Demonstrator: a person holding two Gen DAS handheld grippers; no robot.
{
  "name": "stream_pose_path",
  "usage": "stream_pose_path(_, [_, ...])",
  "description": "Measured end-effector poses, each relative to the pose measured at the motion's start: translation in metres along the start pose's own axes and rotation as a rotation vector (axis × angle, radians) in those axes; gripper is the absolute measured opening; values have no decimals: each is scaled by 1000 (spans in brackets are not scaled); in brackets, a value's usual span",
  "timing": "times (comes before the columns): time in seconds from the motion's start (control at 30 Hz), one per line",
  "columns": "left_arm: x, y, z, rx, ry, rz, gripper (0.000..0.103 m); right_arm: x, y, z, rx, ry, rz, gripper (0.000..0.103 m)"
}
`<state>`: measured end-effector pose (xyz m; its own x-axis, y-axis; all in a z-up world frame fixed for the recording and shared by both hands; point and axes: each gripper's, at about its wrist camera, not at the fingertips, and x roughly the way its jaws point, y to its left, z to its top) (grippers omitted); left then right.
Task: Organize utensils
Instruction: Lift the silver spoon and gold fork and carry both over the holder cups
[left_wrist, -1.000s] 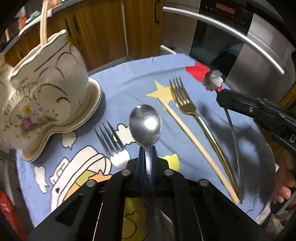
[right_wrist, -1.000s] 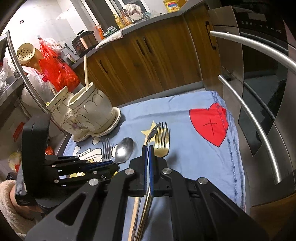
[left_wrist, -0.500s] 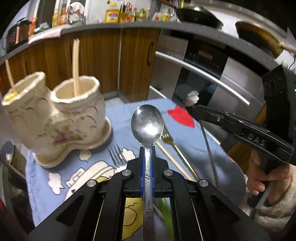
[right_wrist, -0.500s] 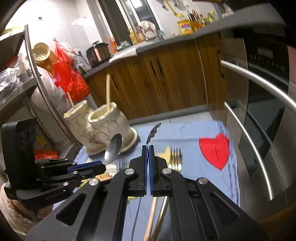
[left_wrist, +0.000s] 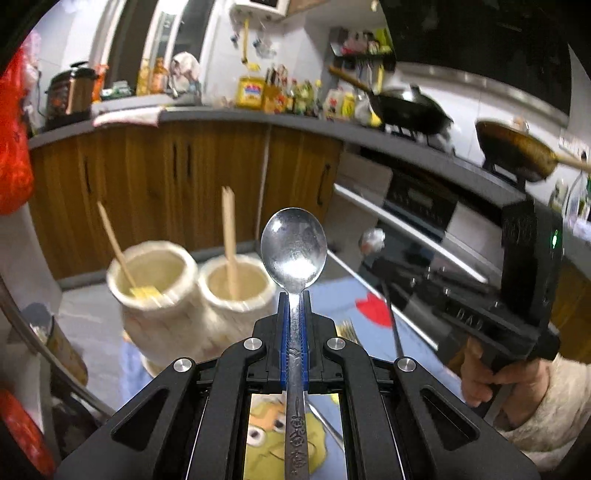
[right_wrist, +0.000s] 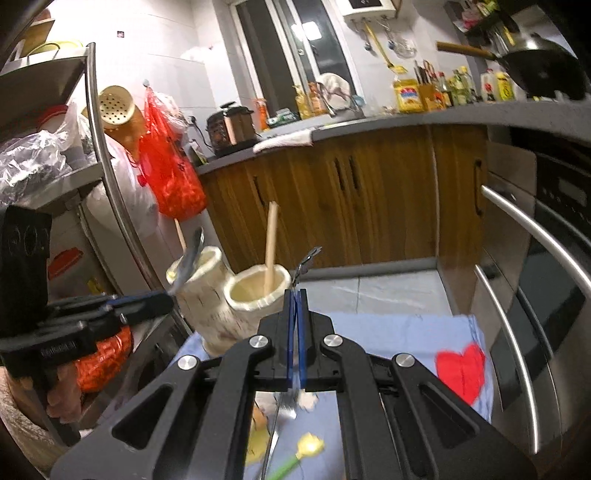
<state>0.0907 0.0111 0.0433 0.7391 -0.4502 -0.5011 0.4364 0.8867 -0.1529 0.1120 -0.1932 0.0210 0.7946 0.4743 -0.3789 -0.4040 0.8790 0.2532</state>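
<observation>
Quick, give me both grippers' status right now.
Left gripper: jaws shut on the silver spoon, bowl forward.
Right gripper: jaws shut on a thin metal utensil.

The table (right_wrist: 388, 328) is covered by a light blue cloth (right_wrist: 369, 339) printed with a red heart (right_wrist: 461, 369) at the right of the right wrist frame and a yellow cartoon figure (left_wrist: 266, 435) at the bottom of the left wrist frame. A cream double-cup ceramic holder (right_wrist: 236, 310) stands on the cloth at its far left corner. A gold fork (left_wrist: 347, 328), blurred, seems to lie flat on the cloth near the centre.
</observation>
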Motion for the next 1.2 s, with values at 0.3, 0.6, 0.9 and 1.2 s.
stream_pose_path(0.3, [-11, 52, 61, -42, -140, 103, 6, 41, 18, 47, -7, -95, 29, 2])
stream_pose_path(0.6, [16, 88, 91, -110, -259, 167, 6, 92, 27, 77, 1, -213, -3, 2])
stream_pose_path(0.9, [51, 108, 73, -98, -298, 249, 6, 129, 30, 60, -59, -272, -114, 2])
stream_pose_path(1.2, [57, 103, 53, -27, -365, 320, 6, 140, 33, 37, -134, -293, -176, 2])
